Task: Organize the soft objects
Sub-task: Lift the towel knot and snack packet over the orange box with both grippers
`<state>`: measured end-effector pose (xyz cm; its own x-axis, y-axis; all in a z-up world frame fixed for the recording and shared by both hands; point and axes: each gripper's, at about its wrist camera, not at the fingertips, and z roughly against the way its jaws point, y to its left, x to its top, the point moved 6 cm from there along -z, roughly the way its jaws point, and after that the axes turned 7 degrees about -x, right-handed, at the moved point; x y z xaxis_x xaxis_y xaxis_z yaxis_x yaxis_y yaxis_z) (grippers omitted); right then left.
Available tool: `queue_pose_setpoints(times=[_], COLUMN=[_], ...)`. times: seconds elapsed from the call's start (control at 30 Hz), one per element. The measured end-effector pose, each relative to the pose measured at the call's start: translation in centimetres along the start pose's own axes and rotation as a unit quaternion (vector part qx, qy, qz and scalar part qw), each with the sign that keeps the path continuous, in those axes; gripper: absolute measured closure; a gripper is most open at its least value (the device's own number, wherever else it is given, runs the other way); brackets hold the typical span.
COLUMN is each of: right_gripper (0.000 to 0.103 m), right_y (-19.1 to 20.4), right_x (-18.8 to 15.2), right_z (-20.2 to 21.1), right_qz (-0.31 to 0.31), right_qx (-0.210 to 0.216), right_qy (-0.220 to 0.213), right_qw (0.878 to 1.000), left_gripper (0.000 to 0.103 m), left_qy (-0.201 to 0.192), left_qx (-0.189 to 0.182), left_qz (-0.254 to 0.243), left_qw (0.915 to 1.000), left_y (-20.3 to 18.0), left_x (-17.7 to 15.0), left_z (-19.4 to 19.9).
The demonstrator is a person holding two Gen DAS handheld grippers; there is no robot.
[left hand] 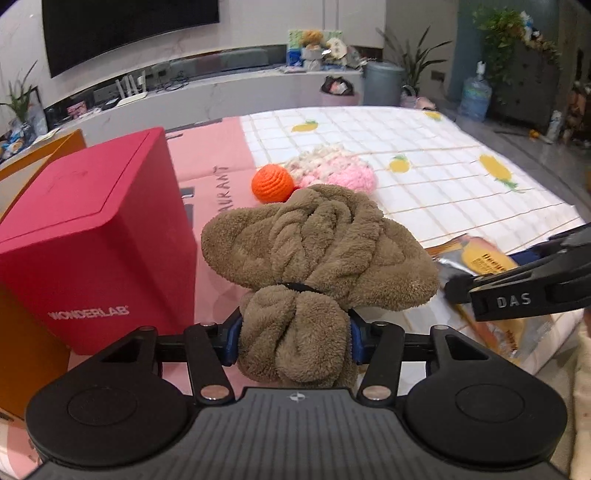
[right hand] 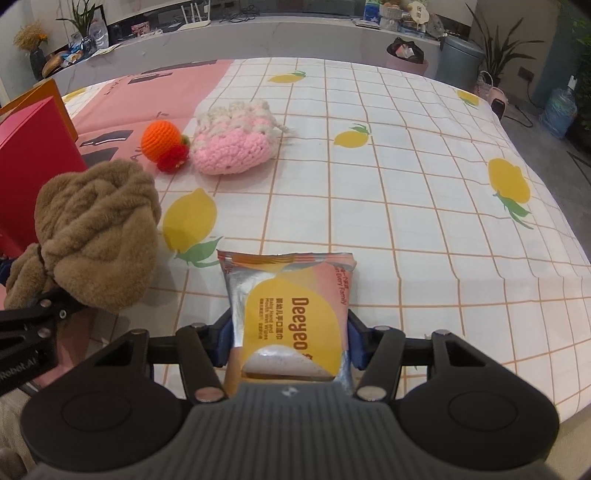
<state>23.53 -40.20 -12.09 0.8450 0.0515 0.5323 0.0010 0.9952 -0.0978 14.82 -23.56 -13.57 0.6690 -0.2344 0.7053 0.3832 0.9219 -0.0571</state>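
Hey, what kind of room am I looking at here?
Most likely a home living room. A big dark television hangs on the wall above a long low media shelf, potted plants stand along the far side, and a table with a lemon-print cloth fills the foreground.

Both hand-held grippers (left hand: 294, 341) (right hand: 291, 341) clamped, angled downward

A lemon-print cloth (right hand: 406, 184) carries an orange ball (right hand: 162, 140) and pink pouch (right hand: 232, 147).
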Motion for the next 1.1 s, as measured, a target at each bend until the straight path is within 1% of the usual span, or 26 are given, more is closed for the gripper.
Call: queue_pose_setpoints(times=[0.2, 0.33, 0.47, 0.6, 0.73, 0.93, 1.03, 1.1], right_gripper=[0.046, 0.046, 0.046, 0.046, 0.046, 0.046, 0.046, 0.046], right_y=[-1.0, -1.8, -1.9, -1.3, 0.1, 2.5, 4.8, 6.8], right_x=[0.6, 1.6, 2.6, 3.5, 4.8, 8.2, 10.6, 12.3], right_z=[0.8, 2.2, 3.9, 5.5, 7.3, 10.8, 12.9, 14.3], right_qz=[-0.018, -0.033, -0.046, -0.068, -0.066, -0.061, -0.046, -0.035], right_qx=[-0.008, -0.015, -0.028, -0.03, -0.032, -0.028, -0.023, -0.016], right_qy=[-0.014, -0.035, -0.059, -0.077, -0.093, -0.11, -0.134, -0.153], right_qw=[1.0, 0.999, 0.997, 0.994, 0.993, 0.992, 0.99, 0.987], left_gripper=[0.043, 0.043, 0.043, 0.043, 0.043, 0.043, 0.043, 0.043], left_qy=[-0.023, -0.043, -0.055, -0.067, -0.079, -0.105, -0.124, -0.131], left_qx=[-0.016, -0.029, -0.06, -0.073, -0.09, -0.081, -0.06, -0.039], left_qz=[-0.01, 0.001, 0.023, 0.038, 0.051, 0.054, 0.048, 0.042], left_qw=[0.9996, 0.9986, 0.9964, 0.9943, 0.9915, 0.9897, 0.9893, 0.9896], left_y=[0.1, 0.5, 1.2, 2.2, 3.7, 7.1, 9.6, 11.6], left_x=[0.7, 1.5, 2.8, 4.2, 6.0, 9.3, 10.6, 11.1], left_z=[0.7, 1.6, 2.7, 3.6, 4.8, 7.5, 9.4, 10.6])
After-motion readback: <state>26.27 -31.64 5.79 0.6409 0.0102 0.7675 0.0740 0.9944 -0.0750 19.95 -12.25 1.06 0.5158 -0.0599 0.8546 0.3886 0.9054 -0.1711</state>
